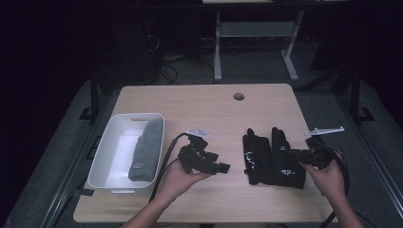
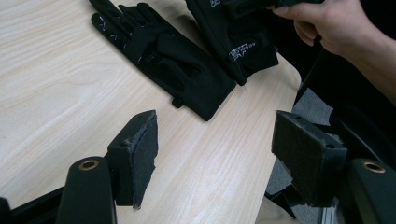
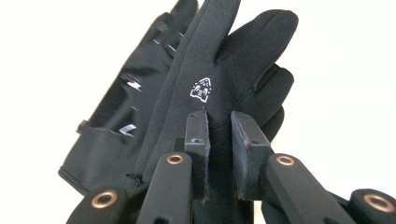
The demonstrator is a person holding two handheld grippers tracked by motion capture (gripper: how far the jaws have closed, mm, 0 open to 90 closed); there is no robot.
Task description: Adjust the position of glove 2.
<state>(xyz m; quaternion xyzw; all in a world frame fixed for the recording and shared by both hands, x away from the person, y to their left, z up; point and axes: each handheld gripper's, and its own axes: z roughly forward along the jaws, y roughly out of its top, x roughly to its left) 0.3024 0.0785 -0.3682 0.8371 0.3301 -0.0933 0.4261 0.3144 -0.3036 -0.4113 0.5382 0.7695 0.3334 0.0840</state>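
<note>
Two black gloves lie side by side on the wooden table (image 1: 199, 102), right of centre. The left glove (image 1: 256, 159) (image 2: 163, 53) (image 3: 114, 126) lies flat. My right gripper (image 1: 292, 155) (image 3: 219, 140) is shut on the right glove (image 1: 284, 164) (image 3: 219, 60) (image 2: 233, 39), the one with a small white logo, pinching its fabric between the pads. My left gripper (image 1: 222, 167) (image 2: 222, 156) stands open with nothing between its pads (image 2: 140, 154). It hovers over bare table just left of the gloves and points toward them.
A white bin (image 1: 107, 147) sits at the table's left with a grey folded fabric item (image 1: 146, 151) inside. A cable hole (image 1: 239, 96) is near the far edge. The person's right hand (image 2: 336, 23) holds the right gripper by the table's right edge.
</note>
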